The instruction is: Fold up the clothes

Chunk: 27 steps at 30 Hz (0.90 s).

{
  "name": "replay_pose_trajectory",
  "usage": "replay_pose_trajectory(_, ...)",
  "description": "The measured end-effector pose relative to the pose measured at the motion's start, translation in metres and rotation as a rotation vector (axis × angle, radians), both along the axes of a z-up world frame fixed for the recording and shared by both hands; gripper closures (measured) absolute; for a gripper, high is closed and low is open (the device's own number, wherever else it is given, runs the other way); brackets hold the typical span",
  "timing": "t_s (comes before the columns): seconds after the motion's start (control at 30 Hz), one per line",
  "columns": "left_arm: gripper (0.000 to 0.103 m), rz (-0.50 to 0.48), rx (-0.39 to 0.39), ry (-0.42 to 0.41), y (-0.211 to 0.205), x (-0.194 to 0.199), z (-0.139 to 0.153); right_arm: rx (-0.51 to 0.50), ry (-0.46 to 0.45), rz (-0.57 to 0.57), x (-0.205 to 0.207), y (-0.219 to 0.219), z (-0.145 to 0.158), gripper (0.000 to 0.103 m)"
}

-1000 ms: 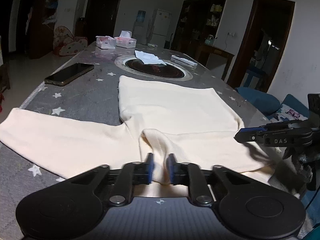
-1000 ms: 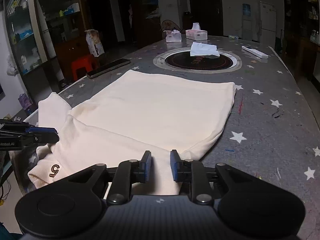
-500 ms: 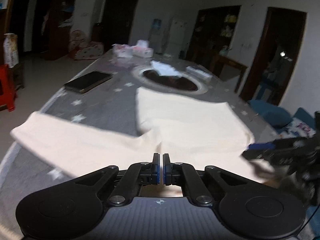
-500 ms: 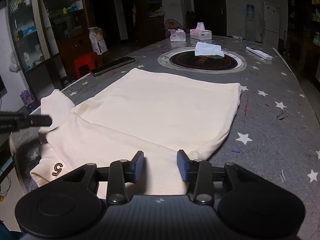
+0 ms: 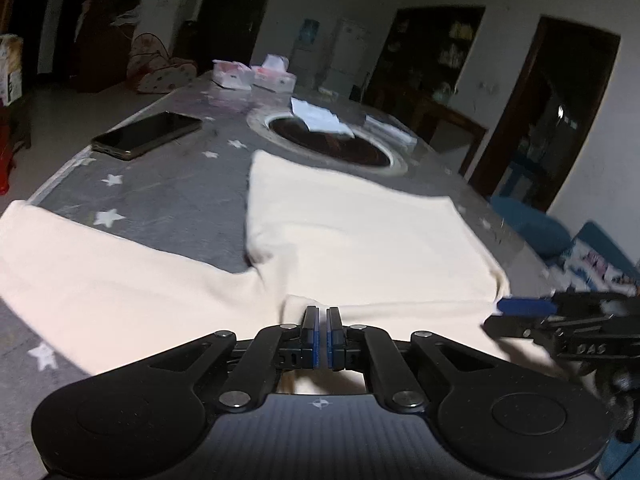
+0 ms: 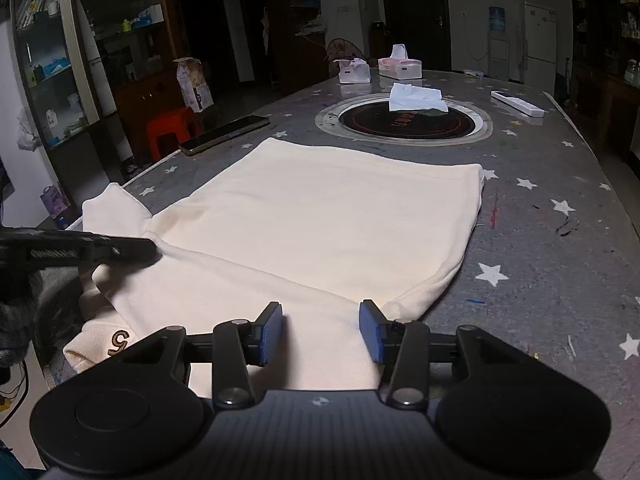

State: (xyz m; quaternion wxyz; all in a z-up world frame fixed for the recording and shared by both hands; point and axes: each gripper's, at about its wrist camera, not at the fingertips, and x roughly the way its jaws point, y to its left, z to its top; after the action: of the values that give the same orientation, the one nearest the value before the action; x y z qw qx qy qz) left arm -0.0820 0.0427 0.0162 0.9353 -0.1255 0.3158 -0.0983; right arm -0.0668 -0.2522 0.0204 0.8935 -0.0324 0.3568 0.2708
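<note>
left gripper (image 5: 320, 338) closed and empty, right gripper (image 6: 320, 334) opening above the cream garment (image 6: 320, 216)

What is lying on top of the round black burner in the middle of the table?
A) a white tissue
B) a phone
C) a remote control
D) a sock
A: a crumpled white tissue rests on the round black burner, while the phone and the white remote lie off to its sides on the star-patterned table.
</note>
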Motion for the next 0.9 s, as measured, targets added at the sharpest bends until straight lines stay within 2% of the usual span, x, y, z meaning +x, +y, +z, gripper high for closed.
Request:
replay_pose_trajectory(0.13, 0.095, 0.122, 0.029, -0.021, 0.026, -0.009, 0.006, 0.004, 0.002, -0.001, 0.000, 0.001, 0.000, 0.057)
replay_pose_trajectory(0.33, 0.088, 0.423, 0.114, 0.002, 0.081, -0.012, 0.007, -0.001, 0.003, 0.004, 0.000, 0.003, 0.001, 0.053)
replay_pose_trajectory(0.4, 0.079, 0.506, 0.146, 0.008, 0.097, -0.012, 0.007, -0.003, 0.003, 0.005, 0.000, 0.004, 0.001, 0.052)
replay_pose_trajectory(0.47, 0.058, 0.576, 0.181, 0.011, 0.112, -0.010, 0.006, -0.006, 0.001, 0.006, -0.001, 0.005, 0.001, 0.052)
replay_pose_trajectory(0.5, 0.057, 0.603, 0.199, 0.013, 0.119, -0.009, 0.005, -0.008, 0.000, 0.006, -0.001, 0.005, 0.001, 0.052)
replay_pose_trajectory(0.57, 0.057, 0.650, 0.225, 0.021, 0.132, -0.006, 0.002, -0.011, -0.001, 0.006, -0.001, 0.006, 0.001, 0.051)
replay_pose_trajectory(0.63, 0.057, 0.668, 0.217, 0.041, 0.142, -0.001, -0.001, -0.014, -0.002, 0.006, -0.001, 0.006, 0.001, 0.051)
replay_pose_trajectory(0.83, 0.058, 0.650, 0.180, 0.058, 0.152, 0.010, -0.011, -0.016, -0.003, 0.006, -0.001, 0.006, 0.002, 0.051)
replay_pose_trajectory(0.9, 0.070, 0.657, 0.155, 0.057, 0.156, 0.011, -0.012, -0.017, -0.005, 0.006, -0.001, 0.006, 0.003, 0.051)
